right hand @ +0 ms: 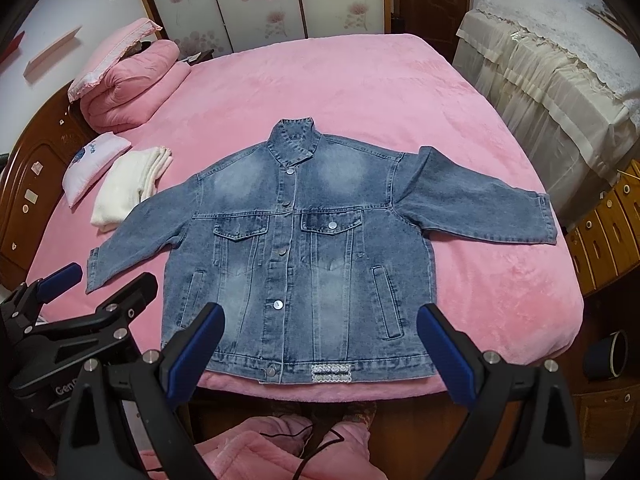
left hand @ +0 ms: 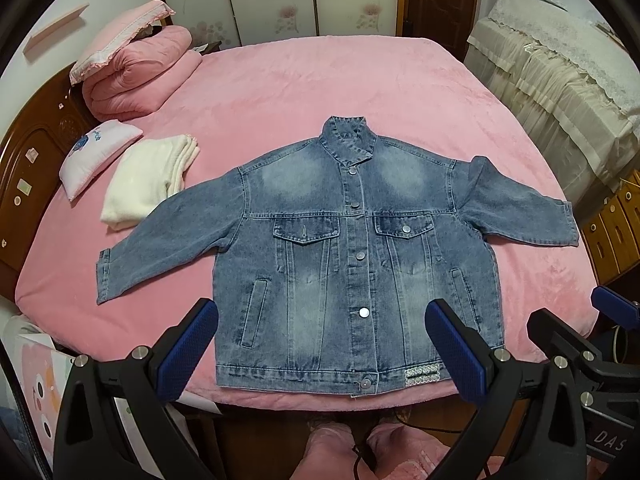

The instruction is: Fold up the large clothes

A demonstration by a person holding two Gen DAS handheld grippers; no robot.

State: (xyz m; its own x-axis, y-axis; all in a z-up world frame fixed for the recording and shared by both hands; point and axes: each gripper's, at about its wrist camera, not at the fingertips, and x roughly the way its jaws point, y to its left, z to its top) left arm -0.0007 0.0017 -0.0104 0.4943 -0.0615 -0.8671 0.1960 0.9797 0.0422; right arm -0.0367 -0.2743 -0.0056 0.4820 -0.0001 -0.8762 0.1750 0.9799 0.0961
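Observation:
A blue denim jacket [left hand: 340, 240] lies flat, front up and buttoned, on the pink bed [left hand: 320, 92], both sleeves spread sideways and its hem at the near edge. It also shows in the right wrist view [right hand: 296, 240]. My left gripper [left hand: 322, 316] is open and empty, held above the hem. My right gripper [right hand: 320, 316] is open and empty, also above the hem. The right gripper shows at the right edge of the left wrist view [left hand: 576, 320], and the left gripper shows at the left of the right wrist view [right hand: 104, 284].
A folded white cloth [left hand: 148, 180], a small white pillow [left hand: 96, 156] and a rolled pink quilt [left hand: 136, 72] lie at the bed's left. A wooden headboard [left hand: 32, 168] stands left, a lace-covered cabinet [left hand: 560, 80] right, wooden drawers [left hand: 612, 228] beside it.

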